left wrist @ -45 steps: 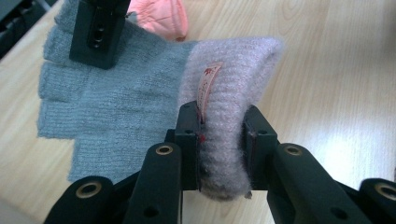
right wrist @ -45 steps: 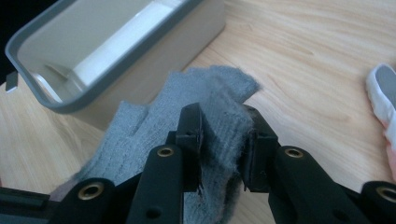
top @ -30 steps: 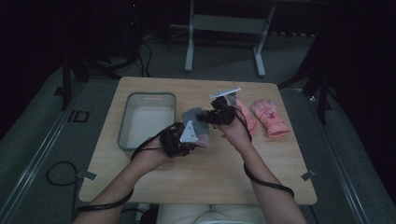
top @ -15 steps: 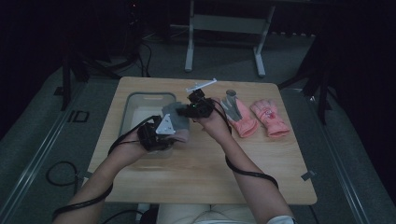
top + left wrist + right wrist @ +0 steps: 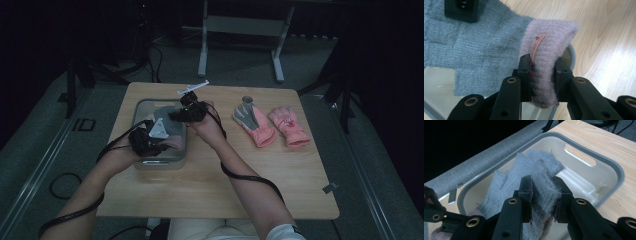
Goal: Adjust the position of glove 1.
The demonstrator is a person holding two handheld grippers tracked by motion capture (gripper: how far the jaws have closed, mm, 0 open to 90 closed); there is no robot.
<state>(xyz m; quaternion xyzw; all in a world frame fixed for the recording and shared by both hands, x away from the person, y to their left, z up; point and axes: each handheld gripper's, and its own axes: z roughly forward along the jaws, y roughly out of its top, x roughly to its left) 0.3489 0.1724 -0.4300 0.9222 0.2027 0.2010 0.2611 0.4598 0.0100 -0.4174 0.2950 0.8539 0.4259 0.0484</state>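
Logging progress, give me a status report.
Left gripper shut on glove's pink cuff. Right gripper shut on grey glove fingers. Glove over bin. Nothing blocking.

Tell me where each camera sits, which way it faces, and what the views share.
High view: above the person's side, looking forward and down on the table; forearms and both hands enter from below.
Left gripper view: rides the left tongs, looking along the jaws clamped on the pink cuff of the grey glove.
Right gripper view: rides the right tongs, jaws pinching the glove's grey end over the clear bin.
Shared: the glove and the bin.
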